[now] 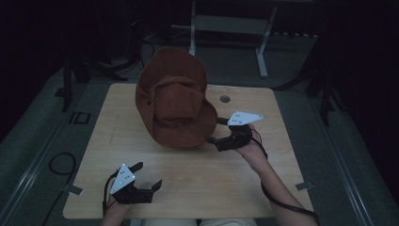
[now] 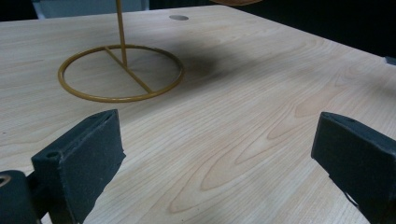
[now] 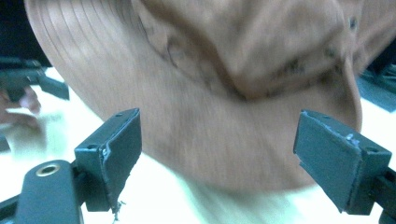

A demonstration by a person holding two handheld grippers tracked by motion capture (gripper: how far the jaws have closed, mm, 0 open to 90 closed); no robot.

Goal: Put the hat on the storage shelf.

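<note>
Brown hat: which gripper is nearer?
Right. The right gripper sits open at the brown hat's brim edge; the left gripper is open over the table near the front edge, well apart.

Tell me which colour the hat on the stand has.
The hat is reddish brown all over; the high view shows it best.

The high view is dim and underexposed, its corners falling to black, while the left gripper view is sharper, with a soft shadow on the table (image 2: 243,93) at upper centre, and the right gripper view blurs the brown hat (image 3: 224,84) against a washed-out lower frame.
</note>
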